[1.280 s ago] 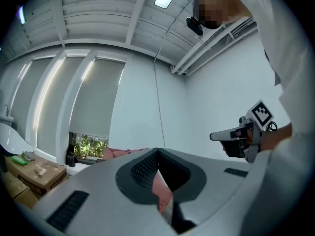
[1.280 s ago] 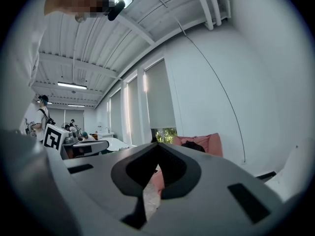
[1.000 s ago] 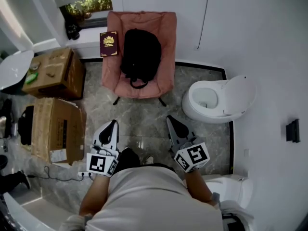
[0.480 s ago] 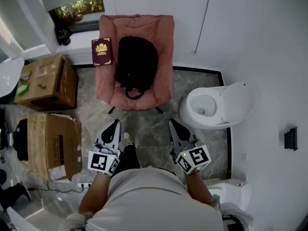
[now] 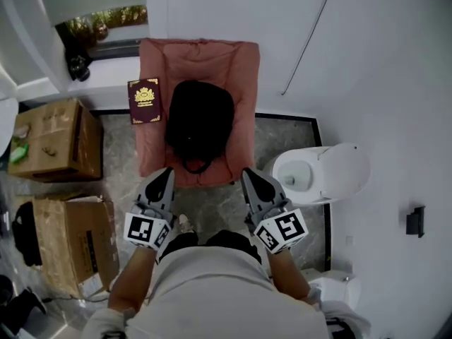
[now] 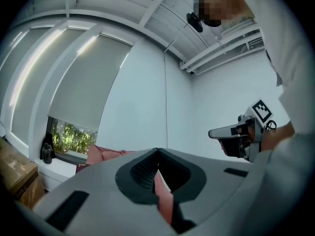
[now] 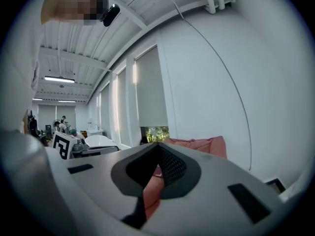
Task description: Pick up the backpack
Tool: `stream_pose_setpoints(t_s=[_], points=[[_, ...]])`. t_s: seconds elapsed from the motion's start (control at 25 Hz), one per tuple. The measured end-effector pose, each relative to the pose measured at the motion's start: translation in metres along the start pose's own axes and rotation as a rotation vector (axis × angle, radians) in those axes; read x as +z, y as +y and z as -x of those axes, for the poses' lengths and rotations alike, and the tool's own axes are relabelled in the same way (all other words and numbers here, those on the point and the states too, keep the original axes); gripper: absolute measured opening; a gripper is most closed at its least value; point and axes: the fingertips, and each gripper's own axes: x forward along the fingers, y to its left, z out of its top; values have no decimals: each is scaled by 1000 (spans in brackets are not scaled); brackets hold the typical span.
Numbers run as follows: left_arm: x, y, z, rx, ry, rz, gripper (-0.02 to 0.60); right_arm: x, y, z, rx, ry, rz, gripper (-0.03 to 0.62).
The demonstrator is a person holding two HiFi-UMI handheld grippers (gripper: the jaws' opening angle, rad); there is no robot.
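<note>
Now left gripper (image 5: 167,174) and right gripper (image 5: 248,174), jaws together, empty, short of backpack (image 5: 200,121).

black backpack (image 5: 200,122) on pink chair (image 5: 241,66)

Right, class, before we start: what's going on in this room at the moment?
A person stands facing a pink chair with a black backpack lying on its seat. They hold a gripper in each hand. The left gripper and the right gripper both point toward the chair, jaws shut and empty. Neither touches the backpack yet. A dark red book lies beside the chair, and a toilet stands to the right.
</note>
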Motion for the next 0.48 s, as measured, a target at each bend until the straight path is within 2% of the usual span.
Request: stream_pose_setpoints(t_s=[0.24, 0.4, 0.48], points=[[-10, 9, -43, -56, 30, 29, 18, -3, -45, -11, -106, 25, -34, 20], [-10, 2, -70, -68, 34, 18, 18, -2, -64, -34, -76, 19, -48, 20], [-8, 9, -83, -45, 33, 8, 17, 2, -71, -50, -37, 11, -46, 20]])
